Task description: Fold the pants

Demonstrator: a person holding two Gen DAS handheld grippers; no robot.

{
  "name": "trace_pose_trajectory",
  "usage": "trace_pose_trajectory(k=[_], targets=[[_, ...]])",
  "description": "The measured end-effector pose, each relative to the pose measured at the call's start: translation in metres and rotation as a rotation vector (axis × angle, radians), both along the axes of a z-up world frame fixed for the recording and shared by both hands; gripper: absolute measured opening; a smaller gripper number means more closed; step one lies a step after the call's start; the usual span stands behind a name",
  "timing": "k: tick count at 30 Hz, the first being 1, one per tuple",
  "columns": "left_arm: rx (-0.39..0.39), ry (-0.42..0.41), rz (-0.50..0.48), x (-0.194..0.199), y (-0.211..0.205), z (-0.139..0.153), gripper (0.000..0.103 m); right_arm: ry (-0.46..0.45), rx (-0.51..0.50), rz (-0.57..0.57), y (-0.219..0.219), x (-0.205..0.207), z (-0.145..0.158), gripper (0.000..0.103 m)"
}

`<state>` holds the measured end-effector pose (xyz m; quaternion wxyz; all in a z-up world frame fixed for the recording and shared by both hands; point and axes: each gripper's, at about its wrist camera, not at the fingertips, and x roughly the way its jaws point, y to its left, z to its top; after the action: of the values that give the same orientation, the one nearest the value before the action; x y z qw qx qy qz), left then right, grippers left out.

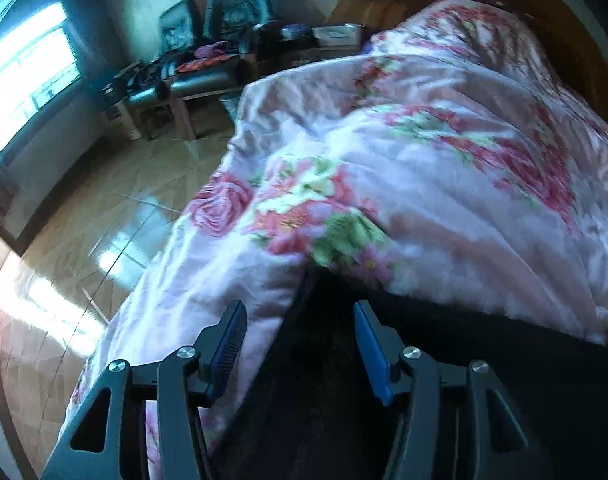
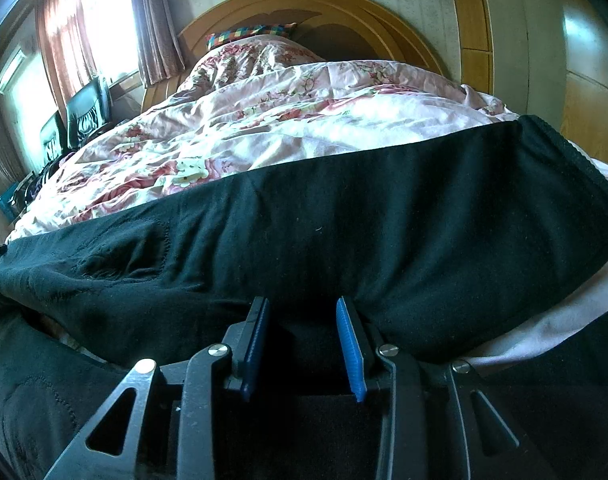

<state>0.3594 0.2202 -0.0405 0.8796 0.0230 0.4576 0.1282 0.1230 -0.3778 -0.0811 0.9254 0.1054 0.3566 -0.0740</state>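
Left hand-held gripper (image 1: 300,312) spread over black pants (image 2: 343,220), right hand-held gripper (image 2: 302,308) spread likewise, pants' near edge hidden, left view blurred

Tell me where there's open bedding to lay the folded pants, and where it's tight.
Free: the floral quilt beyond the pants, toward the headboard, though rumpled. Also the quilt corner left of the left gripper, beside the tiled floor. Tight: the near edge, where pants lie under both the left and right gripper.
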Motion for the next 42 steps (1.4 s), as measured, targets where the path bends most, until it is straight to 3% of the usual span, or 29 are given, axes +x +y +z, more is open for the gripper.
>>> trace_pose_trajectory(k=[1, 5, 7, 8, 13, 21, 23, 25, 29, 33, 36, 38, 40, 42], targets=[[-0.001, 0.004, -0.03, -0.001, -0.004, -0.001, 0.033, -0.001, 0.001, 0.0, 0.0, 0.0, 0.0, 0.036], [0.028, 0.003, -0.055, -0.005, -0.013, 0.0, 0.024, -0.001, 0.001, 0.001, 0.0, 0.0, 0.0, 0.036], [0.024, -0.014, -0.056, -0.01, -0.013, 0.005, 0.009, -0.001, 0.0, 0.001, 0.0, 0.0, 0.0, 0.036], [0.024, -0.03, -0.052, -0.014, -0.013, 0.009, 0.008, -0.001, 0.0, 0.001, 0.0, 0.0, 0.0, 0.036], [-0.034, -0.135, -0.071, -0.043, -0.012, 0.034, 0.006, 0.006, -0.012, -0.001, 0.002, 0.001, 0.001, 0.036], [-0.207, -0.272, -0.13, -0.115, -0.019, 0.071, 0.004, 0.077, -0.078, -0.009, 0.009, 0.009, 0.007, 0.037], [-0.238, -0.296, -0.147, -0.135, -0.021, 0.078, 0.002, 0.095, -0.113, -0.018, 0.015, 0.01, 0.014, 0.044], [-0.266, -0.331, -0.153, -0.153, -0.023, 0.083, 0.002, 0.078, -0.128, -0.025, 0.021, 0.007, 0.023, 0.059], [-0.316, -0.378, -0.149, -0.186, -0.025, 0.087, 0.002, 0.029, -0.11, -0.025, 0.035, -0.005, 0.045, 0.064], [-0.345, -0.385, -0.144, -0.206, -0.027, 0.08, 0.002, 0.037, -0.105, 0.007, 0.053, -0.008, 0.055, 0.068], [-0.379, -0.344, -0.113, -0.21, -0.027, 0.067, 0.002, 0.053, -0.107, 0.033, 0.065, -0.008, 0.058, 0.068], [-0.449, -0.313, -0.102, -0.207, -0.019, 0.059, 0.002, 0.054, -0.116, 0.041, 0.072, -0.01, 0.059, 0.068], [-0.444, -0.3, -0.087, -0.202, -0.014, 0.055, 0.019, 0.06, -0.122, 0.051, 0.078, -0.009, 0.057, 0.068], [-0.398, -0.289, -0.089, -0.193, -0.012, 0.056, 0.027, 0.069, -0.13, 0.052, 0.081, -0.006, 0.053, 0.068]])
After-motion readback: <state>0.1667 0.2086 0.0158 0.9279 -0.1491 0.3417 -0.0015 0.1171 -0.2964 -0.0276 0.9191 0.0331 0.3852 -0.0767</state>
